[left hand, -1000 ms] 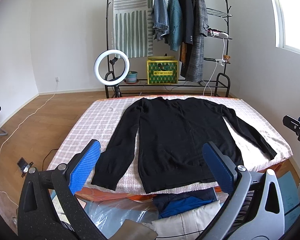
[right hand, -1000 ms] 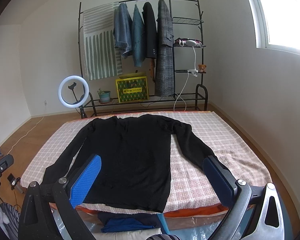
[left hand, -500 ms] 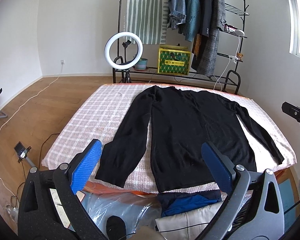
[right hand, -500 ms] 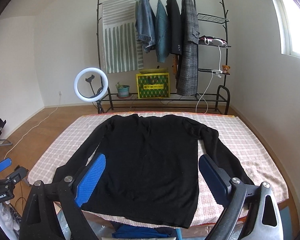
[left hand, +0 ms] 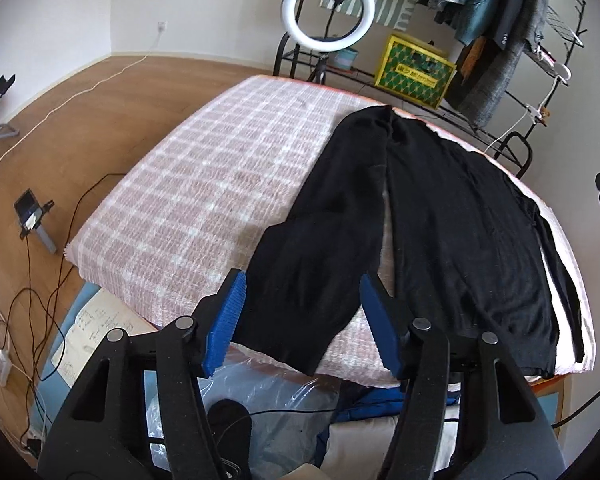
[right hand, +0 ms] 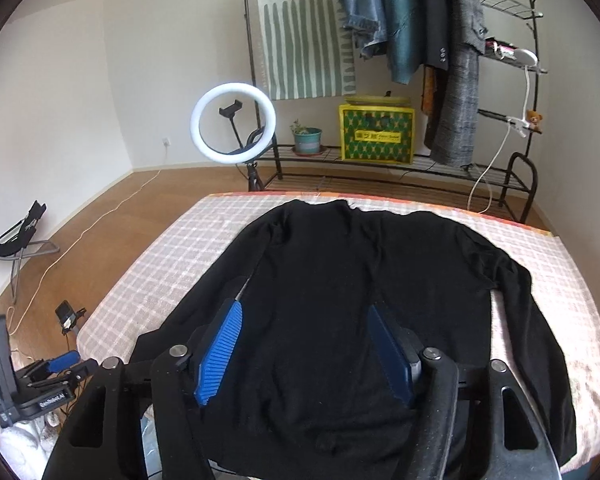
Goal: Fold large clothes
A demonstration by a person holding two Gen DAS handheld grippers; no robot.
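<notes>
Left wrist view: the left gripper (left hand: 300, 292) is held with its blue pads apart, nothing between them, poised over the cuff end of the near sleeve of a black sweater (left hand: 452, 216). The garment is laid flat, front down or up cannot be told, on a pink checked cover (left hand: 204, 184) spread over a table; its hem lies nearest the gripper and its collar farthest. Beyond the table a lit ring light (left hand: 327, 9) and a clothes rack (left hand: 508, 4) are seen against a white wall. Wooden flooring with loose cables lies to the left.

Right wrist view: the right gripper (right hand: 304, 320) is likewise spread, empty, above the sweater's body. A yellow box (right hand: 376, 134) is noted straight ahead on the rack's lower shelf.
</notes>
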